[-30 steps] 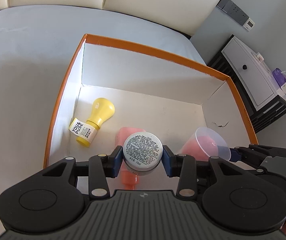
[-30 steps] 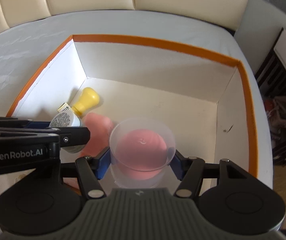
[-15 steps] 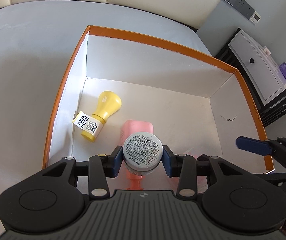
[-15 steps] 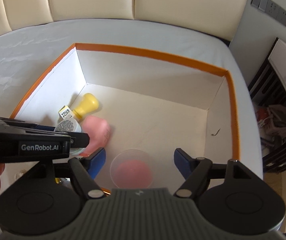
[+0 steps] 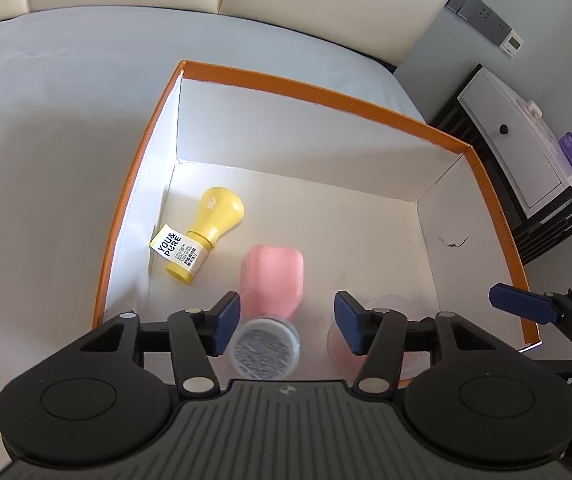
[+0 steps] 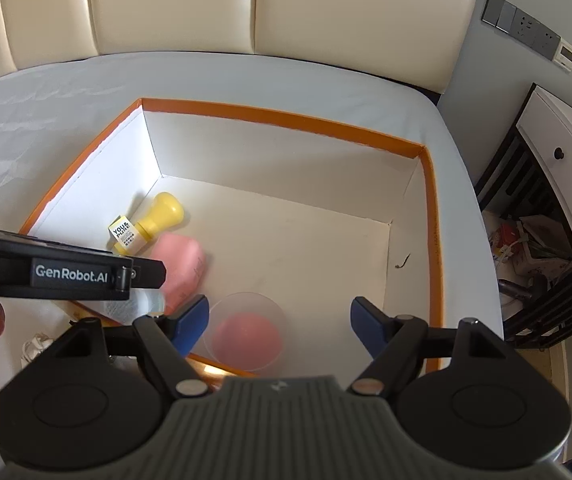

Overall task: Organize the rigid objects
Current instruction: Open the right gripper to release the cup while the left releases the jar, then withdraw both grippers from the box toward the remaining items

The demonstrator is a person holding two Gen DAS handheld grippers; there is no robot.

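An orange-rimmed white box [image 5: 326, 96] [image 6: 286, 118] sits on the grey bed. Inside lie a yellow bottle [image 5: 209, 232] [image 6: 153, 224], a pink tube [image 5: 273, 276] [image 6: 179, 264] and a clear cup with a pink bottom [image 6: 245, 330], partly hidden in the left wrist view [image 5: 382, 344]. My left gripper [image 5: 288, 322] is open; a small white jar [image 5: 265, 348] shows blurred between and below its fingers, free of them. It shows faintly in the right wrist view [image 6: 141, 304]. My right gripper [image 6: 279, 322] is open above the cup.
A cream headboard [image 6: 245, 12] runs behind the bed. A white-and-black nightstand [image 5: 526, 168] stands at the right, with clutter on the floor beside it [image 6: 526, 248]. Grey sheet [image 5: 45, 140] surrounds the box.
My left gripper opened and let go of the white jar, which drops blurred into the box. My right gripper released the cup earlier; both grippers have risen.
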